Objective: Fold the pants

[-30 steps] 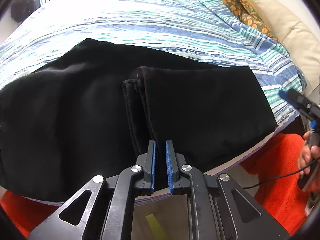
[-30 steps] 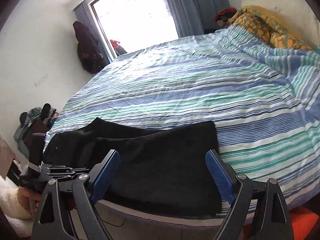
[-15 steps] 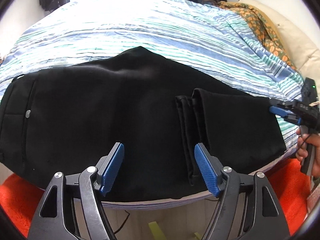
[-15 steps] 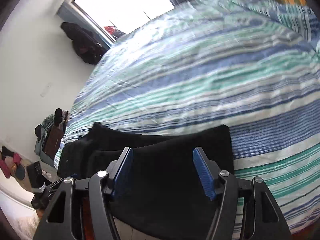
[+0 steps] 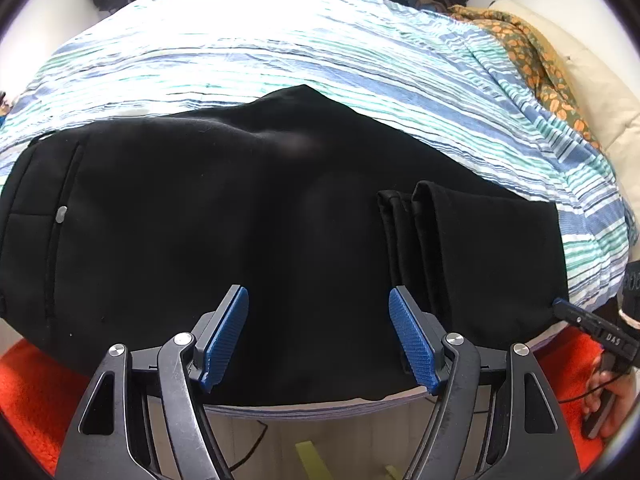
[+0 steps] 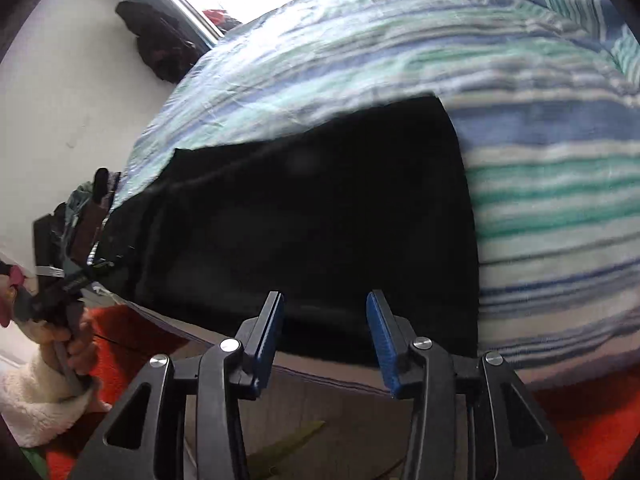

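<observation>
Black pants (image 5: 240, 208) lie across the near edge of the striped bed (image 5: 320, 52), waistband and button to the left. The leg hems (image 5: 404, 224) are folded back onto them at the right. My left gripper (image 5: 318, 300) hangs open over the pants' near edge, with nothing pinched. In the right wrist view the folded end of the pants (image 6: 320, 216) fills the middle. My right gripper (image 6: 325, 304) is low at its near edge, jaws closing. Cloth lies just ahead of the blue pads (image 6: 380, 328), which do not press it. That view is blurred.
An orange rug (image 5: 32, 400) covers the floor in front of the bed. An orange-patterned blanket (image 5: 532, 52) and a cream pillow (image 5: 600, 92) lie at the bed's far right. The left gripper (image 6: 68, 280), in a hand with a white fleecy sleeve, shows in the right wrist view.
My left gripper let go of the leg hems, opened and shifted left along the pants. My right gripper dropped toward the pants' folded end while its jaws narrowed.
</observation>
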The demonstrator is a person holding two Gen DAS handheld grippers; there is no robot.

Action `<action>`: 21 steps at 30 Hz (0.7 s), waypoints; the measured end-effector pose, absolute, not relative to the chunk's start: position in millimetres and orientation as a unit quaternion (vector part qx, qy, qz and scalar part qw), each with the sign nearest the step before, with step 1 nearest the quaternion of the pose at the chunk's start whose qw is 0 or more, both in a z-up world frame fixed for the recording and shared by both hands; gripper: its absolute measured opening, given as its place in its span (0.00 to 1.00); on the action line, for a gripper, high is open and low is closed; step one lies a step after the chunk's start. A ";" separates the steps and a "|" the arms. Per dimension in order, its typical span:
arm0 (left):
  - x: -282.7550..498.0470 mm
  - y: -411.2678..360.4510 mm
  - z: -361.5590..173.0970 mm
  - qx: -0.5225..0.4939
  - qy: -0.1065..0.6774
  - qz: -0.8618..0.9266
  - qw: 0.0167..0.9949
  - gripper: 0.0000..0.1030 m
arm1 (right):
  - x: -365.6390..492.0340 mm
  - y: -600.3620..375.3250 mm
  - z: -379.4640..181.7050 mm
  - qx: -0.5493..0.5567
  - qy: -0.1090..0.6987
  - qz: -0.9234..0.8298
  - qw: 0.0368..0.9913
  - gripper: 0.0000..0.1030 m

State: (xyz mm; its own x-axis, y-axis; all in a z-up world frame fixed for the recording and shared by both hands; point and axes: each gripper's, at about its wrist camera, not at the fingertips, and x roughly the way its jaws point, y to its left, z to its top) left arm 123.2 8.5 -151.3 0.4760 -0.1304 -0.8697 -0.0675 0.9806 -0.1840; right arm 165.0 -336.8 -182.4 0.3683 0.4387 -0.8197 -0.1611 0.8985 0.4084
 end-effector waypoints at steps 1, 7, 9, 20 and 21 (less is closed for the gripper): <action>121.3 7.7 -149.9 -0.093 0.509 -0.019 0.855 0.73 | 161.3 -334.1 -169.3 0.119 0.508 0.179 0.834 0.42; 117.8 -7.6 -153.8 -0.068 0.515 -0.035 0.854 0.73 | 152.8 -315.3 -140.9 0.041 0.437 0.178 0.881 0.61; 114.4 -17.1 -157.2 -0.050 0.522 -0.044 0.851 0.73 | 158.1 -315.0 -155.2 0.036 0.463 0.170 0.869 0.61; 103.8 -4.4 -149.0 -0.049 0.499 -0.011 0.865 0.78 | 148.0 -309.7 -143.9 -0.002 0.427 0.158 0.891 0.66; 104.0 2.5 -150.3 -0.058 0.501 -0.001 0.864 0.79 | 147.7 -308.0 -144.1 -0.006 0.426 0.160 0.890 0.66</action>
